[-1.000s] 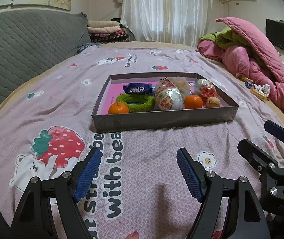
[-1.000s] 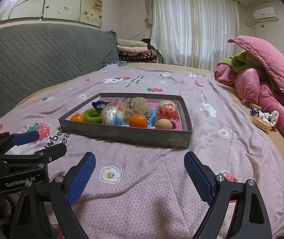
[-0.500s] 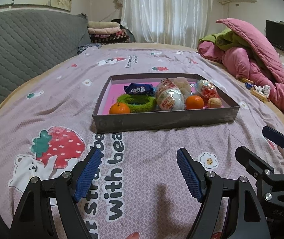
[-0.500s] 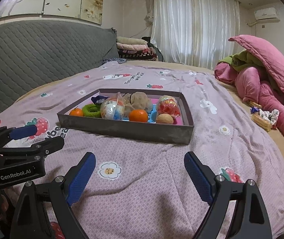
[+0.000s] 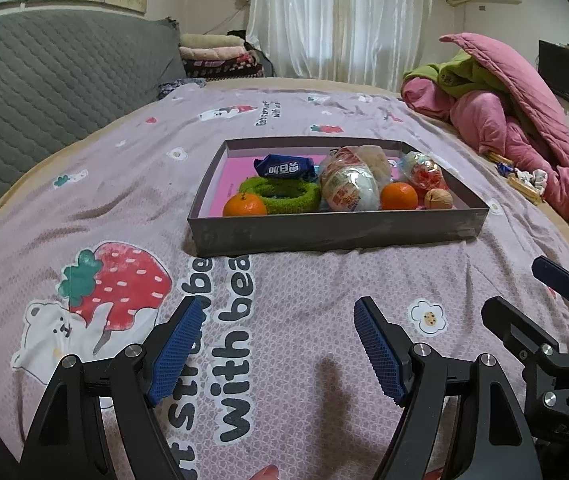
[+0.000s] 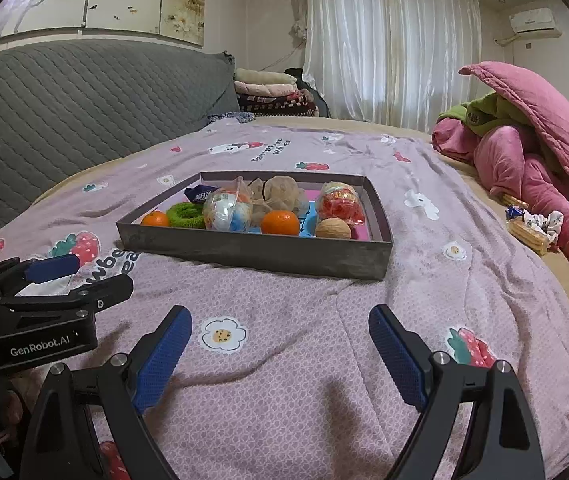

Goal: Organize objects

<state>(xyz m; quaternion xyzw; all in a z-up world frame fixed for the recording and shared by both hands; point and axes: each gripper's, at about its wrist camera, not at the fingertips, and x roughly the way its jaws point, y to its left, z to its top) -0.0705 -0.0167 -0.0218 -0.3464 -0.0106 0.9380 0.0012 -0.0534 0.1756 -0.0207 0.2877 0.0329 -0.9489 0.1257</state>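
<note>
Left gripper (image 5: 276,344): hovering low over the bed, fingers (image 5: 174,354) spread wide, nothing between them.
Right gripper (image 6: 280,354): same story, fingers (image 6: 394,356) wide apart and empty, just beside the left one.
Tray (image 5: 336,232): grey, shallow, sitting on the bed ahead of both grippers, pink floor inside.
Oranges: two in there! One (image 5: 244,205) at the near left corner, the other (image 5: 399,196) further right along the near wall.
Green ring (image 5: 284,192): fuzzy, touching the left orange.
Blue packet (image 5: 282,167): lying behind the ring.
Bags: a clear one (image 5: 348,188) mid-tray, a red-filled one (image 5: 424,172) to the right.
Walnut (image 5: 438,199): near right corner, just beside the second orange.
Bed (image 5: 116,208): mauve cover, strawberry and bear print.
Quilt (image 6: 532,148): pink heap off to the right, well apart from the tray.
</note>
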